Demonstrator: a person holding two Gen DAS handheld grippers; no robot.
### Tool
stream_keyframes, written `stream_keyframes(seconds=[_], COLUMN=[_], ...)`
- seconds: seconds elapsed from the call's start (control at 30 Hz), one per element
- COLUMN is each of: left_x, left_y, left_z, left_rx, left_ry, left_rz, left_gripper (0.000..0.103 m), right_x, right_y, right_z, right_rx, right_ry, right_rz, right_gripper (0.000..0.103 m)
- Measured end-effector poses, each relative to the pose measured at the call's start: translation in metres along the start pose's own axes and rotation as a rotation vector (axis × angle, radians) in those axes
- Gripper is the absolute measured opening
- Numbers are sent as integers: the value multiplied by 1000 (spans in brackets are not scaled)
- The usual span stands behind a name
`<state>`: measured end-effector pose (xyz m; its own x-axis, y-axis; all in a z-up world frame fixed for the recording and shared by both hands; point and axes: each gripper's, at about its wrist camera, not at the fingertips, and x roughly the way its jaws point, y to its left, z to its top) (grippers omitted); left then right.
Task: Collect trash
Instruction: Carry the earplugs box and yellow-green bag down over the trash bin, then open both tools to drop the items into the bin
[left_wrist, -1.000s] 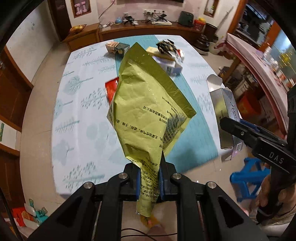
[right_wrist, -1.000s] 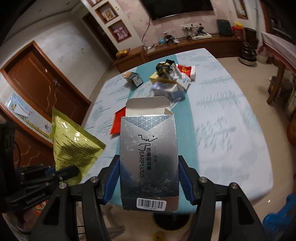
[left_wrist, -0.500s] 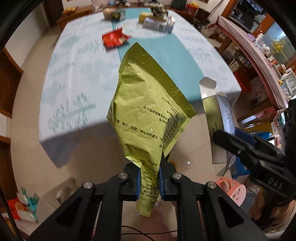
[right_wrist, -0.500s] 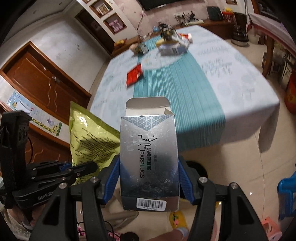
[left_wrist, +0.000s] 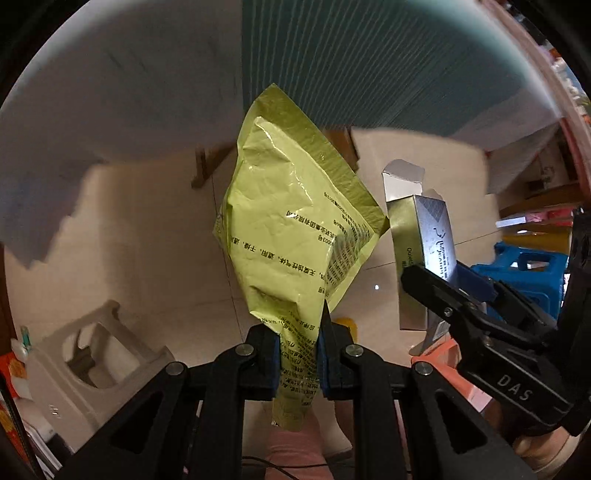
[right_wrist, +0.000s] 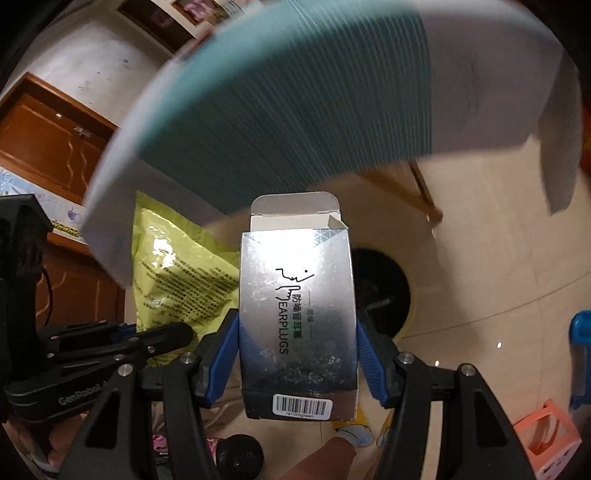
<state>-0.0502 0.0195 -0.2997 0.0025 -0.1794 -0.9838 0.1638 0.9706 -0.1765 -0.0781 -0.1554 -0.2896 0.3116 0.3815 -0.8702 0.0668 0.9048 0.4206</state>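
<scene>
While both cameras look down past the blurred edge of the tablecloth (right_wrist: 303, 122), each shows a different piece of trash up close. Seen from the left wrist, the left gripper (left_wrist: 298, 354) is pinching the lower end of a crumpled yellow-green bag (left_wrist: 295, 229); its blue pads (left_wrist: 274, 363) press the foil from both sides, and the bag stands up and fans out above the jaws over the pale tiled floor (left_wrist: 147, 266). Printed text covers its face. That view alone shows a white plastic stool (left_wrist: 92, 354) at lower left, and it catches the silver box (left_wrist: 424, 236) edge-on at right, held in the right gripper (left_wrist: 439, 280).

From the right wrist, the right gripper (right_wrist: 298, 350) is closed on the box (right_wrist: 298, 314), its blue pads (right_wrist: 223, 354) against the two narrow sides. Only here is the front readable: "EARPLUGS", a barcode at the bottom, and the top flap standing open. This view also shows a dark round object (right_wrist: 388, 299) on the floor behind the box, a wooden table leg (right_wrist: 424, 188), a brown door (right_wrist: 48, 144) at left and a pink stool (right_wrist: 550, 432) at lower right. The bag (right_wrist: 177, 266) shows at left, just beside the box, with the left gripper (right_wrist: 162, 334) below it. A blue stool (left_wrist: 524, 269) stands at the right in both views.
</scene>
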Motion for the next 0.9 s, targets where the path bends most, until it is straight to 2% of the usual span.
stream_keyframes(seconds=[0.13, 0.23, 0.33, 0.37, 0.4, 0.5, 0.57, 0.73, 0.9], left_x=[66, 106, 137, 144, 150, 159, 160, 144, 121], left_y=[6, 9, 16, 16, 18, 22, 25, 30, 30], left_z=[13, 23, 34, 38, 41, 45, 42, 38, 35], left_rx=[-22, -49, -88, -100, -112, -136, -139, -133, -145], left_ry=[32, 35, 34, 32, 26, 6, -6, -48, -65], left_rz=[1, -5, 4, 9, 12, 37, 52, 86, 82], left_gripper=[16, 28, 48, 61, 68, 80, 83, 84, 84], right_x=[65, 106, 143, 156, 164, 186, 191, 187, 170], right_y=[-35, -55, -74, -81, -87, -95, -93, -85, -78], right_z=[-7, -7, -4, -3, -1, 5, 10, 16, 16], right_rx=[33, 45, 79, 90, 97, 95, 87, 57, 40], right_ry=[34, 27, 33, 39, 44, 41, 39, 39, 59], right_rz=[10, 13, 17, 14, 12, -13, -20, -23, -22], right_gripper=[61, 64, 64, 65, 65, 66, 69, 75, 76])
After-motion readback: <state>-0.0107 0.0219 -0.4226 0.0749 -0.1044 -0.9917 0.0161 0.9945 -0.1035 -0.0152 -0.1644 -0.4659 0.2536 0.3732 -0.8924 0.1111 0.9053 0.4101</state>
